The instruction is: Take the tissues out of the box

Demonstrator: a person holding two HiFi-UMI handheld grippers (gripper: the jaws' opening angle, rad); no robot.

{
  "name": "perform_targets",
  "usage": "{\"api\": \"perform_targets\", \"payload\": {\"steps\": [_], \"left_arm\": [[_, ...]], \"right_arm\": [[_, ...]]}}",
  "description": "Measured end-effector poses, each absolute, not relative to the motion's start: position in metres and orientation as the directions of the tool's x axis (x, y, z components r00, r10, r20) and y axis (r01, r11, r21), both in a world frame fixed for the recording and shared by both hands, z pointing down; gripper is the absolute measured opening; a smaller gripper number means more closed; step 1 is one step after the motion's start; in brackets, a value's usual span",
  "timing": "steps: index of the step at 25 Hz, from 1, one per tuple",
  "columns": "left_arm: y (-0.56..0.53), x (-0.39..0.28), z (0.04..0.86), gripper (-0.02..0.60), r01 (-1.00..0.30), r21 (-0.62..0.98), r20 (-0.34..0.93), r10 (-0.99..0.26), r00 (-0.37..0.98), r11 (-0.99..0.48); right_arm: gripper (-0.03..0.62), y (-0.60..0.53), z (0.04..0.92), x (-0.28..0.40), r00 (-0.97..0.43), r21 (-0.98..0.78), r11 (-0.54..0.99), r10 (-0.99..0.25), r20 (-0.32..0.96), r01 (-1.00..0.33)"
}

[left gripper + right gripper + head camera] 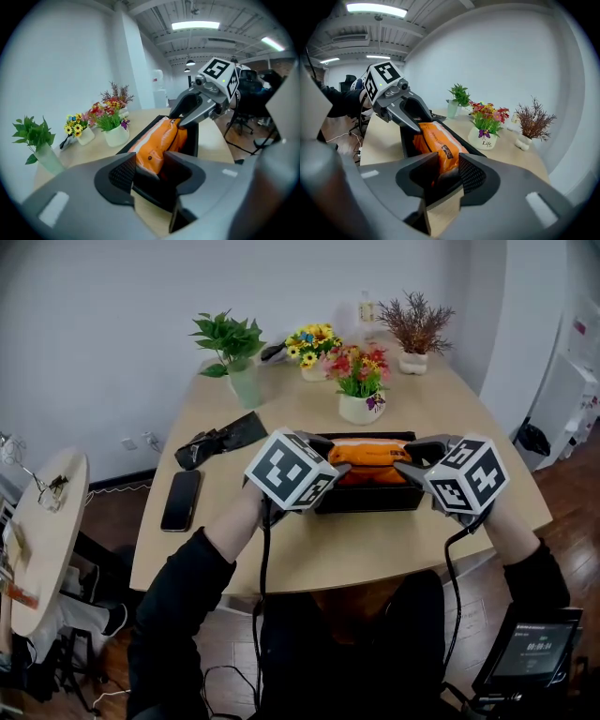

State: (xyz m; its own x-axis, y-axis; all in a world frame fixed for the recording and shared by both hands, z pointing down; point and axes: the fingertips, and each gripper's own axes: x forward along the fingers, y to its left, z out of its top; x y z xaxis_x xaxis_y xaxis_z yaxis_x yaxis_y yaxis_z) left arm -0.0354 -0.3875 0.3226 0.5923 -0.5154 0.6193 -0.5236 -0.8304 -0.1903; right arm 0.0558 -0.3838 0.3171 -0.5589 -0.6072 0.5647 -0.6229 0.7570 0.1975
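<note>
A black open box (370,500) lies across the middle of the tan table. An orange tissue pack (370,457) rests inside it, lengthwise. My left gripper (330,468) is at the box's left end, and in the left gripper view its jaws (150,171) close round that end of the tissue pack (157,143). At the box's right end is my right gripper (406,470). In the right gripper view it (449,171) pinches the other end of the tissue pack (438,140). Each gripper shows in the other's view, left gripper (415,124) and right gripper (185,117).
Behind the box stand a white pot of pink flowers (361,395), a green plant (234,357), yellow flowers (314,348) and a dried plant (415,334). A phone (181,500) and black gloves (220,439) lie at the left. A round side table (47,531) stands further left.
</note>
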Motion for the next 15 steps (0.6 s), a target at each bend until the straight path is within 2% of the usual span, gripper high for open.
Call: {"api": "perform_targets", "payload": {"steps": [7, 15], "left_arm": [[-0.385, -0.035, 0.321, 0.129, -0.529, -0.241, 0.615, -0.549, 0.565, -0.814], [-0.36, -0.034, 0.248, 0.132, -0.552, -0.457, 0.399, -0.716, 0.573, -0.697]], "right_arm": [[0.104, -0.38, 0.312, 0.054, -0.551, 0.26, 0.728, -0.661, 0.509, -0.634], [0.101, -0.356, 0.244, 0.055, -0.581, 0.439, 0.666, -0.744, 0.329, -0.603]]}}
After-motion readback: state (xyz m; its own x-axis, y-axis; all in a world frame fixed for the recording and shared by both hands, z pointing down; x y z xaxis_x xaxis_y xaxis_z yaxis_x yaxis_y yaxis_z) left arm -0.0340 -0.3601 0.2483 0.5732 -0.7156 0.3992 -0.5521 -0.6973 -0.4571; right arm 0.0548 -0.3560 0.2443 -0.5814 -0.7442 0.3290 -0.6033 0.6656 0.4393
